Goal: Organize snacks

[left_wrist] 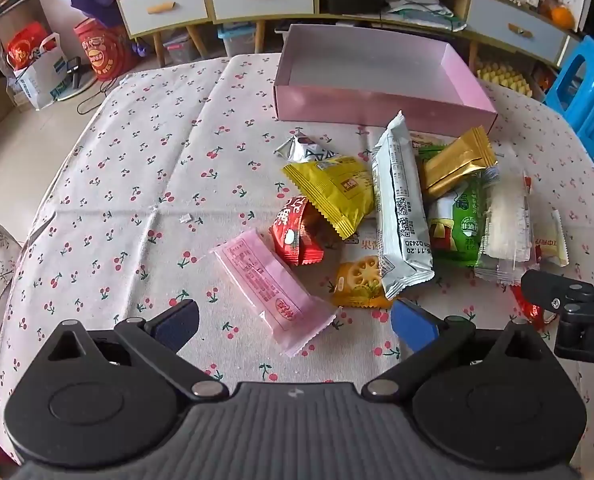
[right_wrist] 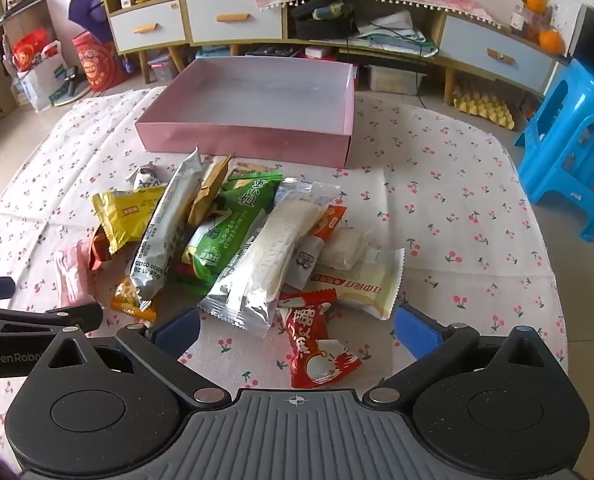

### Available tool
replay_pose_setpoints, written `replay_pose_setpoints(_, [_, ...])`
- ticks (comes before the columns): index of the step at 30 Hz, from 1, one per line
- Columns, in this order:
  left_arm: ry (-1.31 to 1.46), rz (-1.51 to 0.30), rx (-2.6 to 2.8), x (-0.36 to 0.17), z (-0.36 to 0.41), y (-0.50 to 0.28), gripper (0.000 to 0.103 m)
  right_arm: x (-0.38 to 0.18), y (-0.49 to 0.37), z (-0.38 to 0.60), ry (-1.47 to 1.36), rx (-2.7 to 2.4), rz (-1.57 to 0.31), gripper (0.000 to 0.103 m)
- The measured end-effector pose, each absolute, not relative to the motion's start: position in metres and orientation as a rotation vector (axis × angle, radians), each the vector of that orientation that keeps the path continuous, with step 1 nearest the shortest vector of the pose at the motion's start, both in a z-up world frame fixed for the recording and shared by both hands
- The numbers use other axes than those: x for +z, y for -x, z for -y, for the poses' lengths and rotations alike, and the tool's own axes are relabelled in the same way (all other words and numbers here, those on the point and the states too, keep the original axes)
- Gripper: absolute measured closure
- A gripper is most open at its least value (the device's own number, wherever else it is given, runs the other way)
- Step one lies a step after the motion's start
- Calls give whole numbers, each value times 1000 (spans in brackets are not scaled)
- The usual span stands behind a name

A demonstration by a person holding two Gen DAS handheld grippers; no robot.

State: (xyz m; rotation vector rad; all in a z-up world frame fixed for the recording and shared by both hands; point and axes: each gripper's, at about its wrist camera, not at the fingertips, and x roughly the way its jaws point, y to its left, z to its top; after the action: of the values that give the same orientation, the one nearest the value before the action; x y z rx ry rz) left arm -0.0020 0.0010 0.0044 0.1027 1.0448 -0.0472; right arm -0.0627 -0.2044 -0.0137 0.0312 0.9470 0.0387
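Observation:
A pile of snack packets lies on the cherry-print tablecloth in front of an empty pink box (left_wrist: 377, 110) (right_wrist: 237, 142). My left gripper (left_wrist: 295, 326) is open, its jaws either side of a pink packet (left_wrist: 271, 288). My right gripper (right_wrist: 297, 330) is open around a red packet (right_wrist: 317, 344). The pile holds a yellow packet (left_wrist: 331, 192) (right_wrist: 127, 210), a long silver packet (left_wrist: 401, 216) (right_wrist: 163, 232), a green packet (left_wrist: 463, 220) (right_wrist: 229, 226), a gold packet (left_wrist: 457, 162) and a clear packet (right_wrist: 273, 256).
The right gripper shows at the right edge of the left wrist view (left_wrist: 569, 308); the left gripper shows at the left edge of the right wrist view (right_wrist: 37, 328). A blue plastic stool (right_wrist: 573, 148) stands right of the table. A low cabinet (right_wrist: 233, 20) runs along the back.

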Motion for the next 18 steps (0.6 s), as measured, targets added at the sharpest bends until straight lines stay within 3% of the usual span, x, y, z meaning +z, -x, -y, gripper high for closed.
replay_pose_setpoints(18, [-104, -1045, -47, 4, -1, 1, 0, -16, 62, 203, -32, 40, -950, 0])
